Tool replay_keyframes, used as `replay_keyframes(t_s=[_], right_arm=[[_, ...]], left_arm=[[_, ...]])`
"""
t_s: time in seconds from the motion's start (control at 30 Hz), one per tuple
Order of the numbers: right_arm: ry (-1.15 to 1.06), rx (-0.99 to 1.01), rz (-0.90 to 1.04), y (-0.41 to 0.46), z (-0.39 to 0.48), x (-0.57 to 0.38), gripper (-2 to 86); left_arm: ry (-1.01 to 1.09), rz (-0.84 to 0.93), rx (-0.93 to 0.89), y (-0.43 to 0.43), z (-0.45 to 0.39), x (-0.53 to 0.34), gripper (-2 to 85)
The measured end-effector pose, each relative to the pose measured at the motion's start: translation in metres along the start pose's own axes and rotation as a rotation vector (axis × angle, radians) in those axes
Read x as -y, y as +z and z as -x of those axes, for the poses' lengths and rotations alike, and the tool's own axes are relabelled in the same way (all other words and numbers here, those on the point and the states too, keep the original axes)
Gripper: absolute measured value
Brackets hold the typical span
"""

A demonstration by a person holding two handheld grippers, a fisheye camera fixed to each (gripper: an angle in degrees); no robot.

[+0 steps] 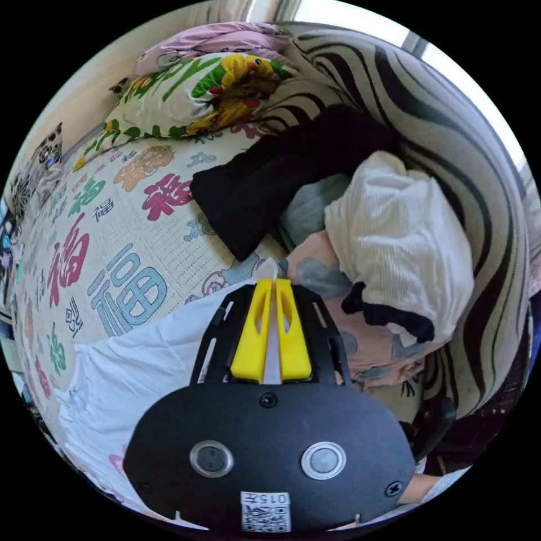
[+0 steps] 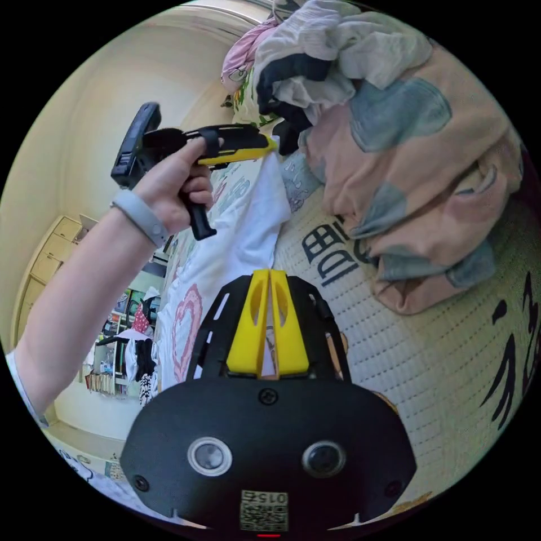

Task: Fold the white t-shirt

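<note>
The left gripper view looks closely past its jaws across the printed mat, clothes pile at frame right. The right gripper view, equally close, faces the same mat and pile, with the left gripper at upper left.

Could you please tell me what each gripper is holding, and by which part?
Both hold the white t-shirt by its edge: the left gripper pinches one bit, the right gripper another.

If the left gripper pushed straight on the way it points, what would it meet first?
Probably the black garment just beyond the left gripper, which is shut on the white t-shirt; depth is hard to judge.
</note>
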State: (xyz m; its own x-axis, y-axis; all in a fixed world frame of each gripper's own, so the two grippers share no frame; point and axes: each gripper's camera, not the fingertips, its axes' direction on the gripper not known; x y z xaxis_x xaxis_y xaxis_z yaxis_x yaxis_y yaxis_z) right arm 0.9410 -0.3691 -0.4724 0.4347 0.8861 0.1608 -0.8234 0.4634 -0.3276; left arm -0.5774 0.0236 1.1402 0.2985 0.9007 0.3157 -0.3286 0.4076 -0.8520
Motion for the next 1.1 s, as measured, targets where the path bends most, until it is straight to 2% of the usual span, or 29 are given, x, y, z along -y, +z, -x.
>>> replay_keyframes(t_s=[0.17,0.23,0.37,0.43,0.57,0.67,0.73,0.83,0.87,0.93,1.03,1.1], right_arm=[[-0.084,0.046,-0.034,-0.006,-0.003,0.013,1.9],[-0.182,0.045,-0.120,-0.018,0.002,0.023,5.4],[-0.331,0.049,-0.122,-0.016,0.019,0.044,8.2],[-0.434,0.055,-0.052,0.004,0.037,0.055,9.4],[-0.628,0.004,0.136,0.050,0.075,0.054,10.9],[-0.793,-0.084,0.227,0.085,0.106,0.041,10.9],[-0.869,-0.172,0.299,0.115,0.119,0.034,8.4],[-0.839,-0.295,0.368,0.148,0.121,0.034,1.4],[-0.840,-0.292,0.381,0.152,0.120,0.034,1.1],[-0.854,-0.253,0.392,0.156,0.121,0.031,0.4],[-0.945,-0.153,0.335,0.140,0.123,0.015,1.0],[-1.012,-0.110,0.350,0.136,0.122,0.001,2.8]], left_arm=[[-0.226,-0.329,-0.414,-0.091,0.126,-0.048,0.2],[-0.263,-0.409,-0.493,-0.118,0.162,-0.079,0.2],[-0.369,-0.565,-0.565,-0.164,0.240,-0.174,0.5],[-0.465,-0.558,-0.544,-0.166,0.272,-0.218,1.4],[-0.664,-0.387,-0.464,-0.148,0.323,-0.289,6.2],[-0.728,-0.450,-0.430,-0.167,0.345,-0.308,8.7],[-0.712,-0.434,-0.392,-0.177,0.352,-0.301,9.2],[-0.697,-0.368,-0.328,-0.186,0.364,-0.282,5.6],[-0.700,-0.357,-0.311,-0.191,0.368,-0.278,2.1],[-0.698,-0.347,-0.325,-0.201,0.376,-0.274,0.5],[-0.671,-0.419,-0.362,-0.230,0.383,-0.281,0.4],[-0.661,-0.396,-0.358,-0.244,0.385,-0.286,1.3]])
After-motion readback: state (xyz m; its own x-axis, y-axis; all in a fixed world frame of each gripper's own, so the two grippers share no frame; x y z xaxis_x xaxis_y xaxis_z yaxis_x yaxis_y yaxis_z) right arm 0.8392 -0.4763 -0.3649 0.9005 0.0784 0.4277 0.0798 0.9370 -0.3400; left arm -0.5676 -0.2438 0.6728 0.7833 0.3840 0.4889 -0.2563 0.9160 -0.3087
